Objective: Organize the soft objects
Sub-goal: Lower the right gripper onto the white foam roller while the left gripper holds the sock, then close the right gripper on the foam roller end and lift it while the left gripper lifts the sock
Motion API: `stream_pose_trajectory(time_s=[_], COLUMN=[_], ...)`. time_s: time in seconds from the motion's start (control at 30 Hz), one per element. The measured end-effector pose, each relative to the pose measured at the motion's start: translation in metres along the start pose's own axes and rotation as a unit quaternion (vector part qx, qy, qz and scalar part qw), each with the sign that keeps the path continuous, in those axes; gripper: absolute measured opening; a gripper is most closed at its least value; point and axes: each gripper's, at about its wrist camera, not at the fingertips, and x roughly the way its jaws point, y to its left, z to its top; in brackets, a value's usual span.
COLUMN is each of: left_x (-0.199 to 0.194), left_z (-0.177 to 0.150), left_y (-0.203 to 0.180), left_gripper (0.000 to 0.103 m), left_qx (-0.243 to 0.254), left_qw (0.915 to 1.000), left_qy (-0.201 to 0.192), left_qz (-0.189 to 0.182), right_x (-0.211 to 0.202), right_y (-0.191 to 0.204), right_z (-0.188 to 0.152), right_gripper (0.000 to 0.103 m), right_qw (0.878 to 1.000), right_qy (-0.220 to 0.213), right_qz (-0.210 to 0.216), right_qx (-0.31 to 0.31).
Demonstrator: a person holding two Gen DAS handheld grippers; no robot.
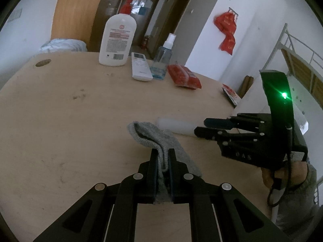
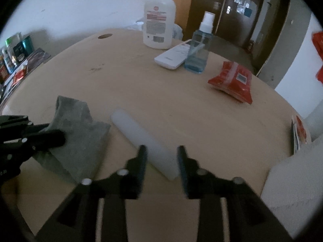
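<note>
The grey cloth [image 1: 159,141] looks light, limp and a little fuzzy, so it should drape and bunch rather than hold a shape, and is best taken at a folded edge or corner, which is where the left gripper [image 1: 163,157] has it, jaws pressed together on a doubled fold while the rest trails flat on the wooden table [image 1: 80,111]. Just beside it lies a pale, smooth white roll [image 2: 145,143]. The right gripper [image 2: 161,151] stands spread around the roll's near end, its pads apparently not pressing it.
</note>
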Motion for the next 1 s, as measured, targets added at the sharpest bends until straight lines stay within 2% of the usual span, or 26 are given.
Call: stream_pose_trajectory(time_s=[0.07,0.53,0.8,1.0], left_x=[0.000,-0.002,-0.004,-0.006], left_z=[0.000,-0.001,0.000,0.002], left_y=[0.001,0.001,0.001,0.002], left_gripper=[0.009,0.009,0.009,0.009], left_qx=[-0.003,-0.005,-0.006,-0.008], left_qw=[1.0000,1.0000,0.9999,0.9998], left_qy=[0.000,-0.001,-0.010,-0.018], left_qz=[0.000,-0.002,-0.005,-0.005], right_x=[-0.002,0.014,0.007,-0.002], right_y=[0.002,0.004,0.001,-0.012], right_z=[0.000,0.002,-0.001,-0.007], right_gripper=[0.055,0.055,0.025,0.016], right_qw=[1.000,1.000,1.000,0.997], right_qy=[-0.007,0.012,0.008,-0.003], right_qz=[0.004,0.015,-0.001,0.020], right_qx=[-0.007,-0.009,0.019,0.079])
